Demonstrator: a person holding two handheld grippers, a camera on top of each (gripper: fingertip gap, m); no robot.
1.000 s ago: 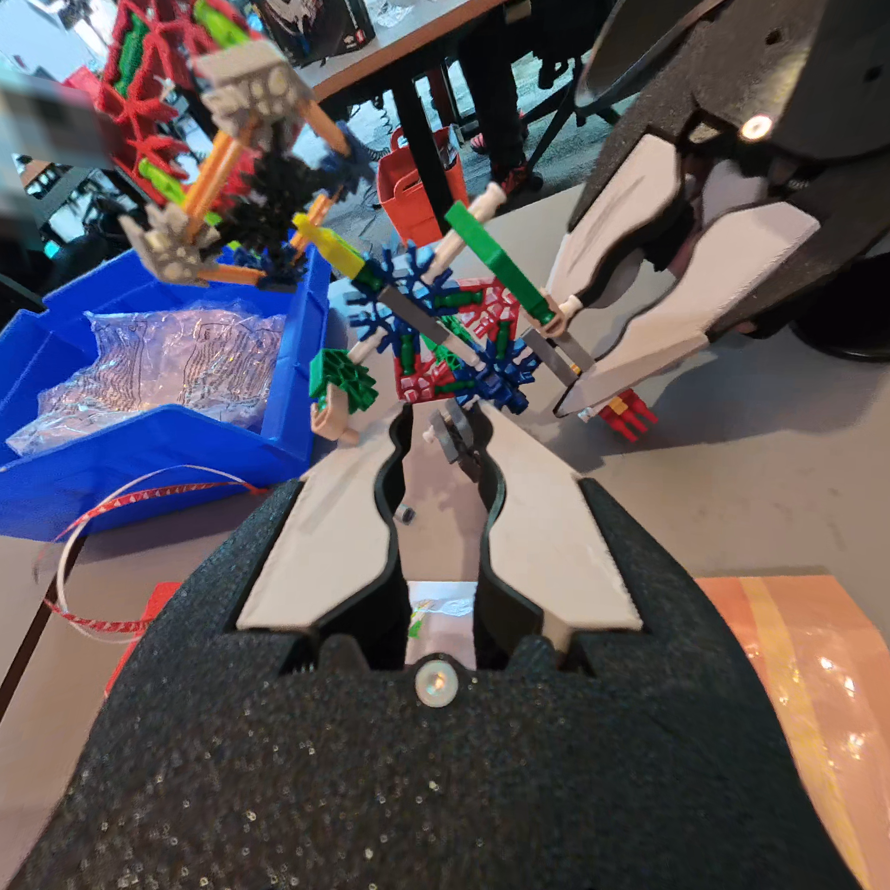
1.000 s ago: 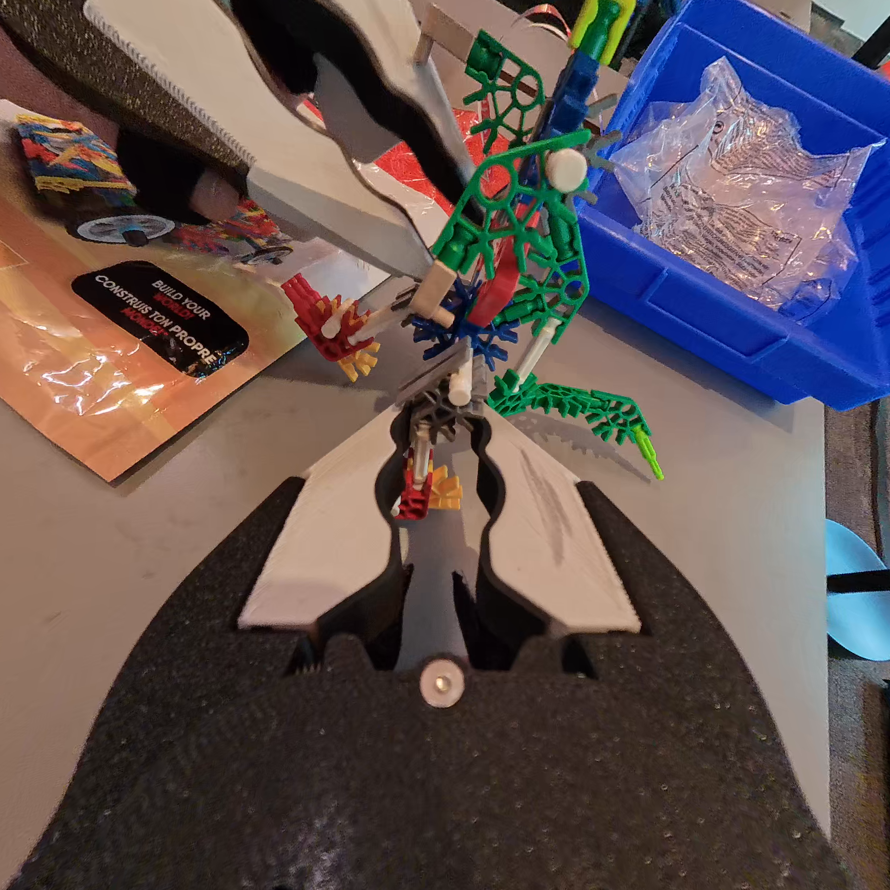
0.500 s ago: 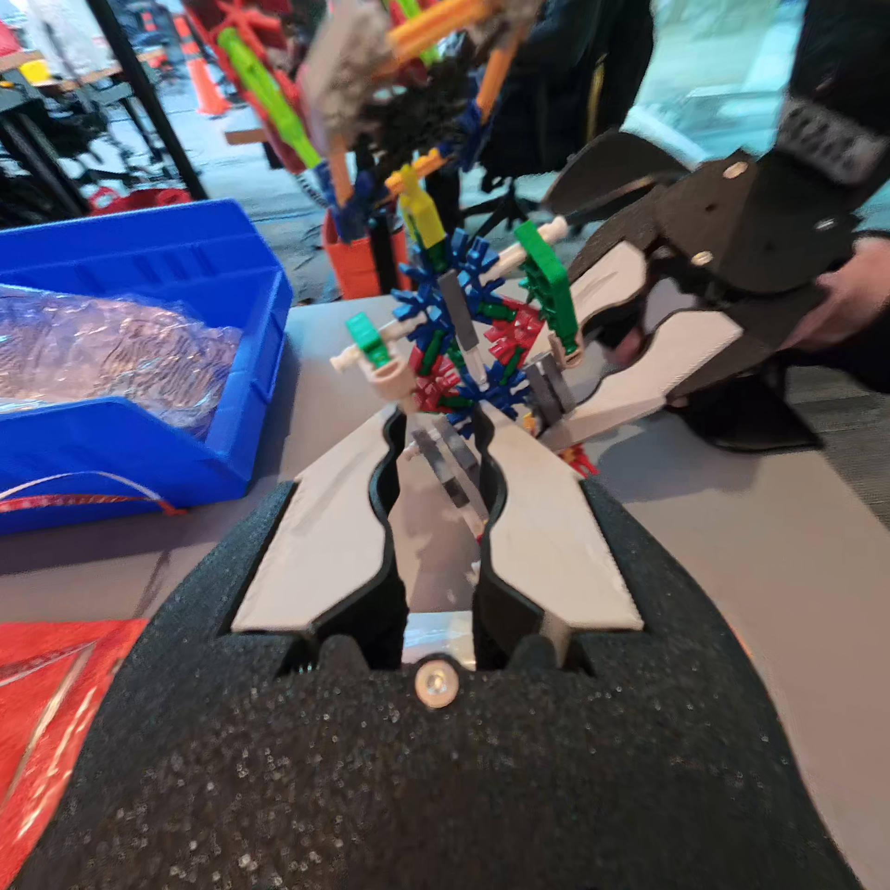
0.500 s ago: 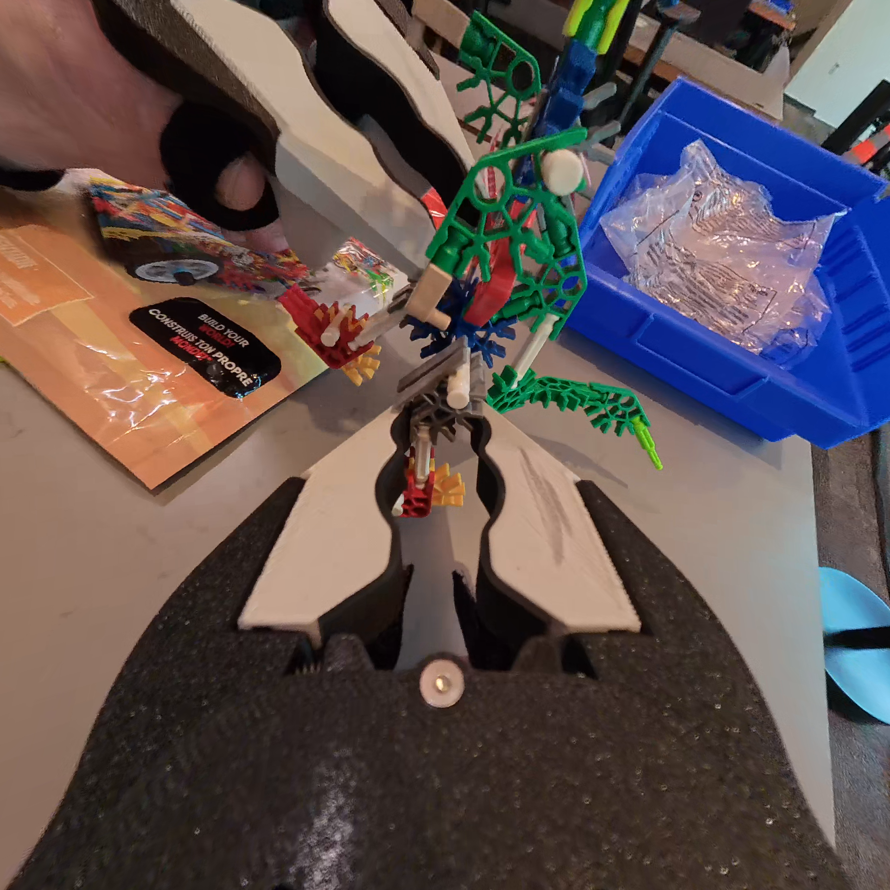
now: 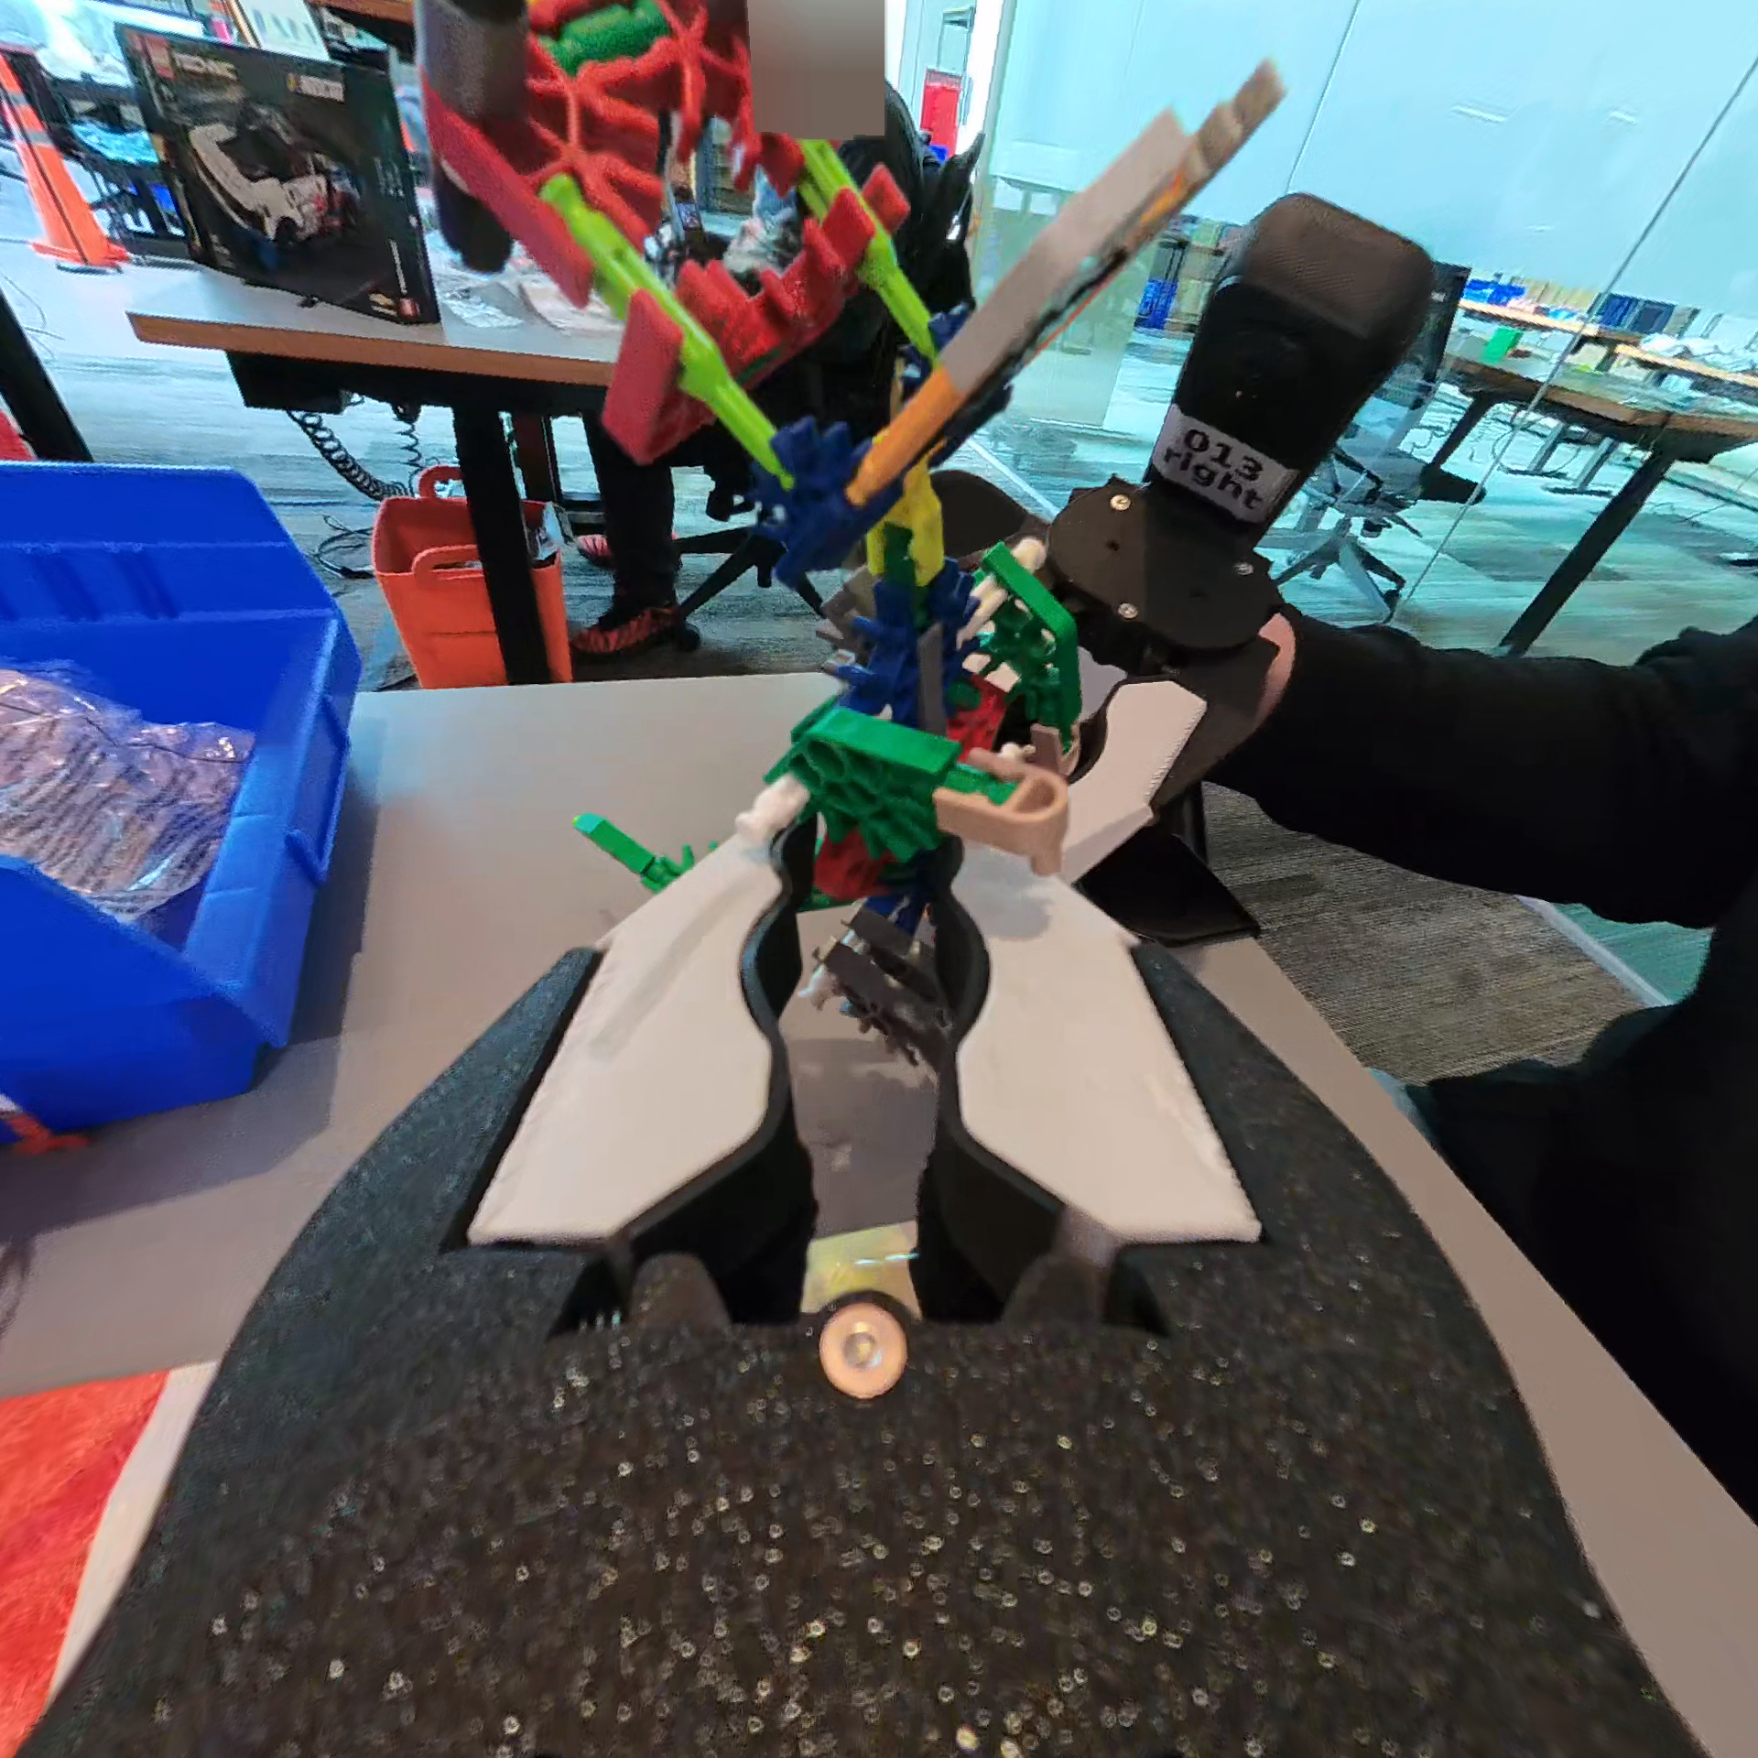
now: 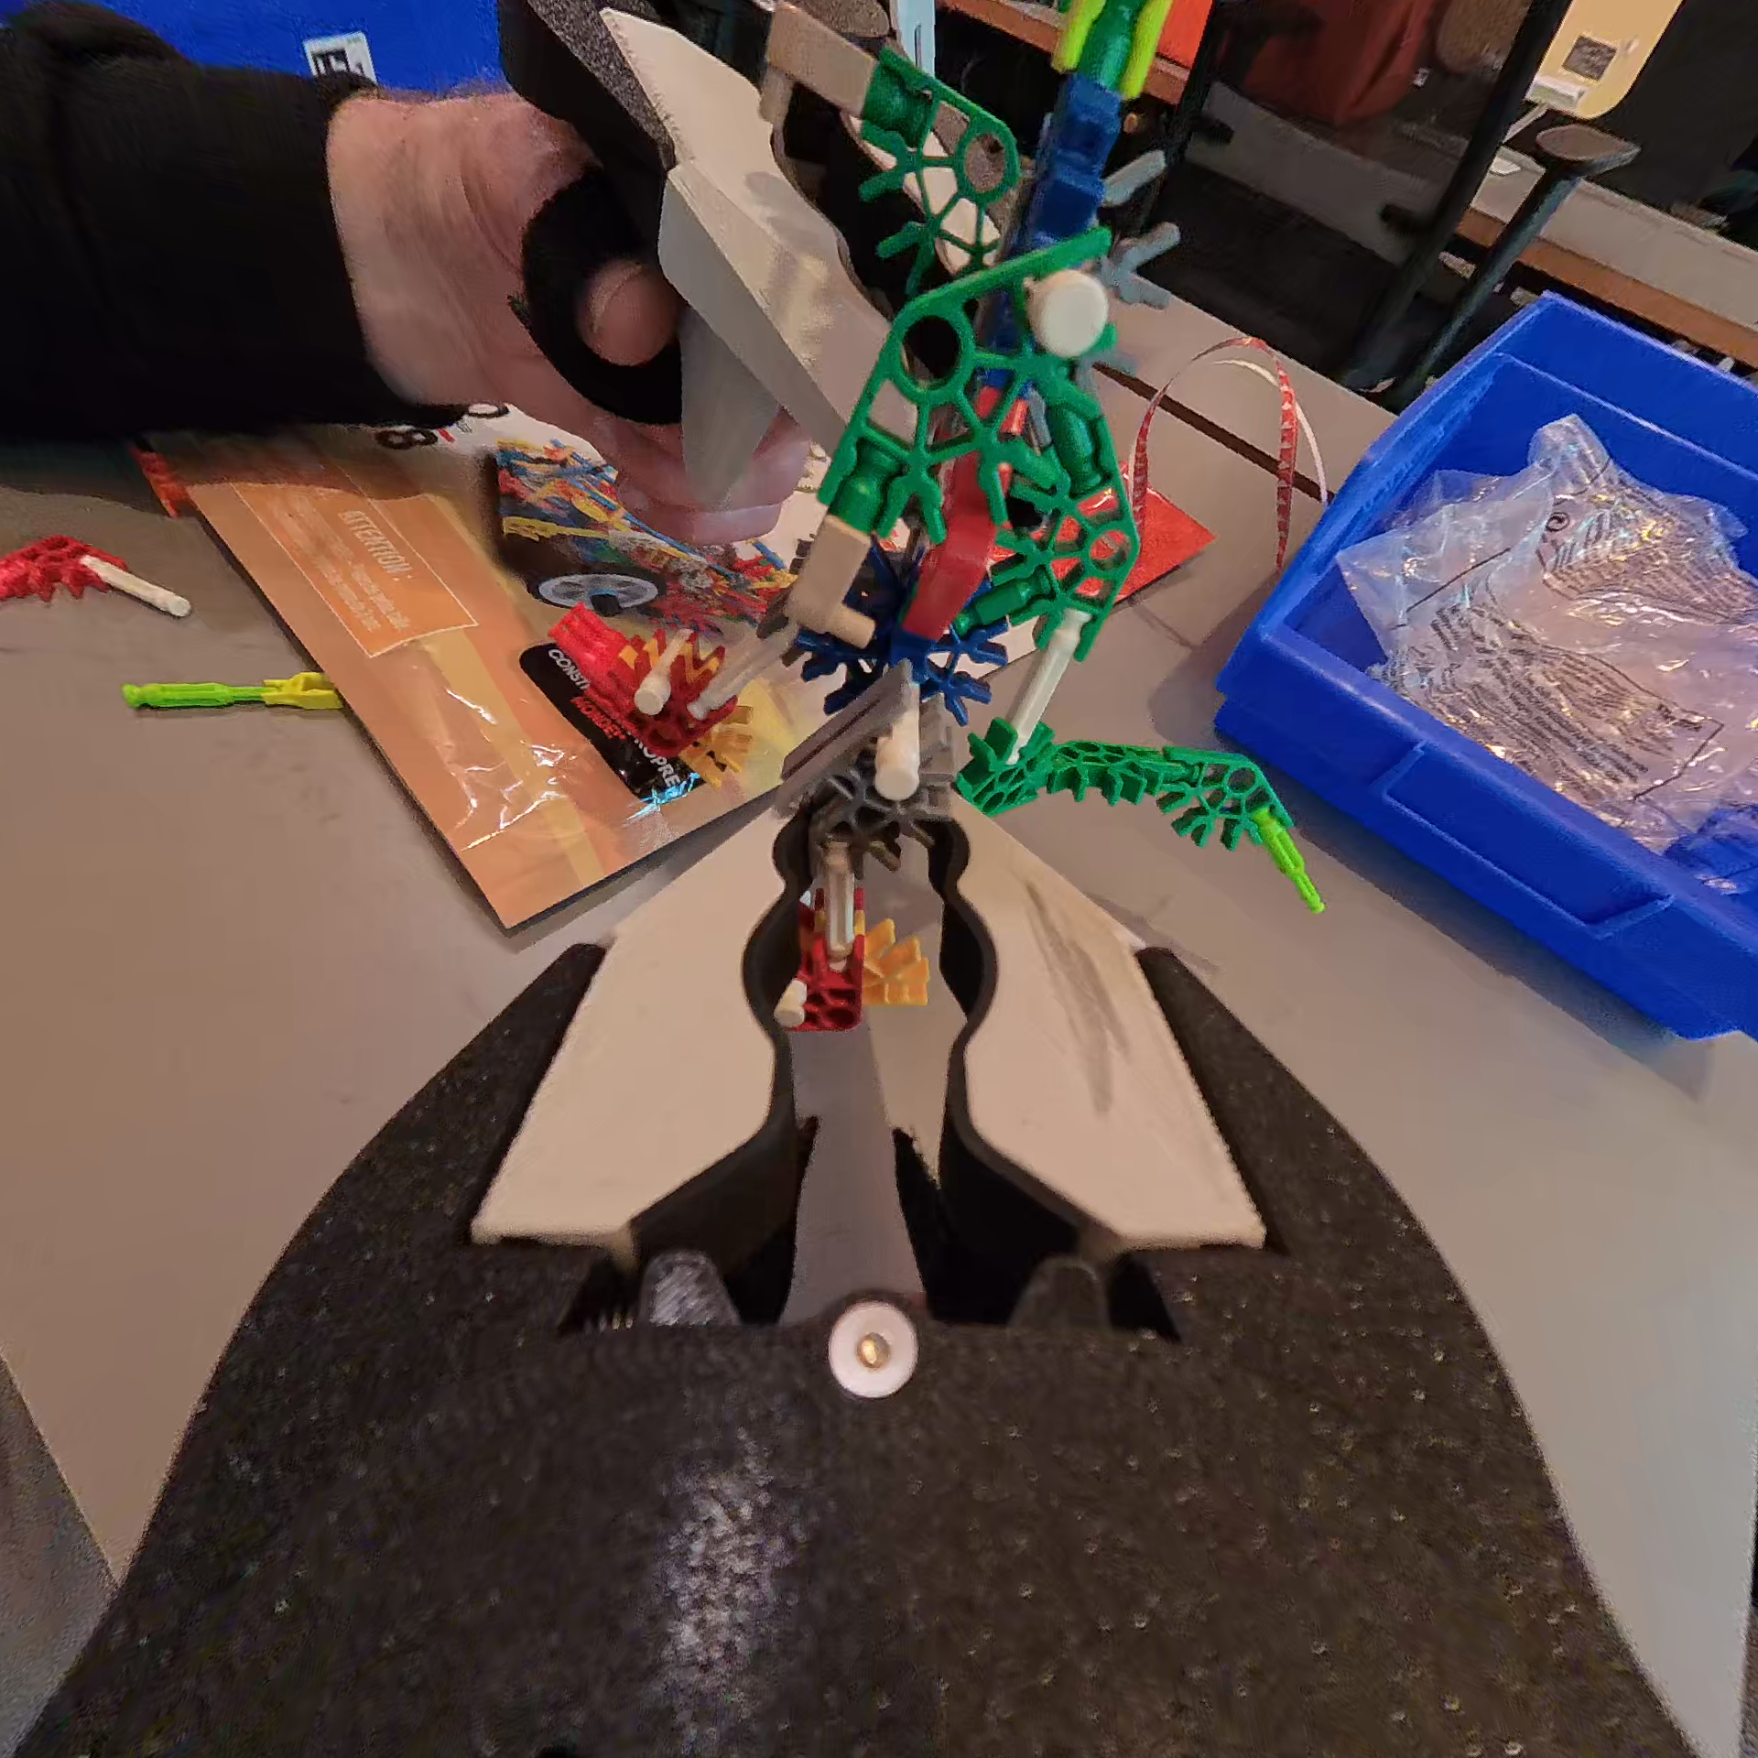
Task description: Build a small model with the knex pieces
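A rod-and-connector toy model (image 5: 885, 771) of green panels, blue snowflake connectors, red parts and lime rods is held up over the grey table (image 5: 533, 761). My left gripper (image 5: 861, 856) is shut on its lower end, with dark grey connectors (image 5: 885, 970) between the fingers. My right gripper (image 6: 866, 828) is shut on a grey connector (image 6: 856, 794) at the model's (image 6: 980, 457) base, with a red and yellow connector cluster (image 6: 837, 970) between its fingers. Each gripper shows in the other's view: the right (image 5: 1132, 761) beyond the model, and the left's finger (image 6: 752, 285) at upper left, held by a hand.
A blue bin (image 6: 1427, 761) with a clear plastic bag stands right of the model; it also shows in the left wrist view (image 5: 190, 951). An orange leaflet (image 6: 400, 609), a red connector with a white rod (image 6: 67, 571) and a lime rod (image 6: 228, 692) lie on the table. An orange container (image 5: 457, 590) stands on the floor. About 6 cm separates my left fingertips from my right.
Both grippers kept their hold. The left gripper swung round and now looks level across the table. In the right view it has risen to the upper left, uncovering the loose pieces.
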